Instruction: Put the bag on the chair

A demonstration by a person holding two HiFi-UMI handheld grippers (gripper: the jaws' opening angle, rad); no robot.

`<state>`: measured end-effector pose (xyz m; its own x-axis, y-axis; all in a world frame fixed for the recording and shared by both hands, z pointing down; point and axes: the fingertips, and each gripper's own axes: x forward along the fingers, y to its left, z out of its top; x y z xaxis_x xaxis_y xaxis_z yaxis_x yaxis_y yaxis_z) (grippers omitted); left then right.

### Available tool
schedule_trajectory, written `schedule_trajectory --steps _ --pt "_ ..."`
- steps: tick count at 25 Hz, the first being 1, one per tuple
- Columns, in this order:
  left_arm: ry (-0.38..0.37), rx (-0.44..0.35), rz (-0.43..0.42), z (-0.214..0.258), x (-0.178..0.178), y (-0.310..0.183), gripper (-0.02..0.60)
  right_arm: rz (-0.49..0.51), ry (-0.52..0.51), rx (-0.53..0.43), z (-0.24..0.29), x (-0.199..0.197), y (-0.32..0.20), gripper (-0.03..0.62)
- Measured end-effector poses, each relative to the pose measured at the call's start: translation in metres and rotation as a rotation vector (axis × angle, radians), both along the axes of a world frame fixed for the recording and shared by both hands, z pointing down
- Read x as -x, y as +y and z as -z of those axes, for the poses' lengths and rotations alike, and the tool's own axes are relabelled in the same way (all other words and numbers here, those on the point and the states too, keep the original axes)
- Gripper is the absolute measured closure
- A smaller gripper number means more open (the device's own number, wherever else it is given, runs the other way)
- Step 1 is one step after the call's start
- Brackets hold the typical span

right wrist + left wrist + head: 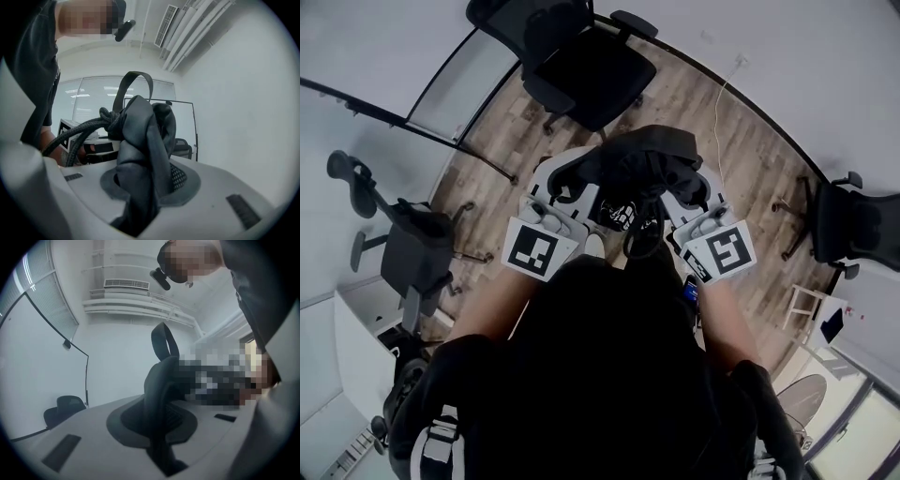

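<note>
My left claw (157, 427) gripped a strap (157, 385) of the bag (642, 164), nearly closed. The bag hung between both claws over open floor (750, 178), with the chair (591, 70) near, on the far side. My right claw (140, 192) pinched bunched fabric; the bag's bottom was hidden.

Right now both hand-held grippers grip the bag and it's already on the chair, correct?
No: the bag is not on the chair yet; the head view shows it held in the air short of it. The left hand-held gripper and right hand-held gripper do grip it.
</note>
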<state>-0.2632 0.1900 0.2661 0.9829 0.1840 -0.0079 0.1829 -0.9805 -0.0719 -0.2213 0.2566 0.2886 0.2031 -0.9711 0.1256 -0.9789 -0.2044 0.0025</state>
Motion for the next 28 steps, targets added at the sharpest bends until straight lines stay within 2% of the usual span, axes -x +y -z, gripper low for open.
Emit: schedule_trajectory --steps 8,16,22,28 --pt "-0.051 0.021 0.091 -0.017 -0.114 -0.009 0.545 0.114 -0.020 0.020 -0.017 -0.118 -0.012 0.487" --pt "-0.042 0.027 0.225 -0.008 -0.213 -0.011 0.545 0.261 0.024 0.016 -0.003 -0.225 -0.023 0.487" --pt "-0.017 0.007 0.334 -0.001 -0.269 -0.012 0.545 0.360 0.065 0.004 0.005 -0.290 -0.033 0.487" --pt "-0.014 0.006 0.393 0.000 -0.312 -0.025 0.545 0.400 0.060 -0.007 0.003 -0.337 -0.053 0.487"
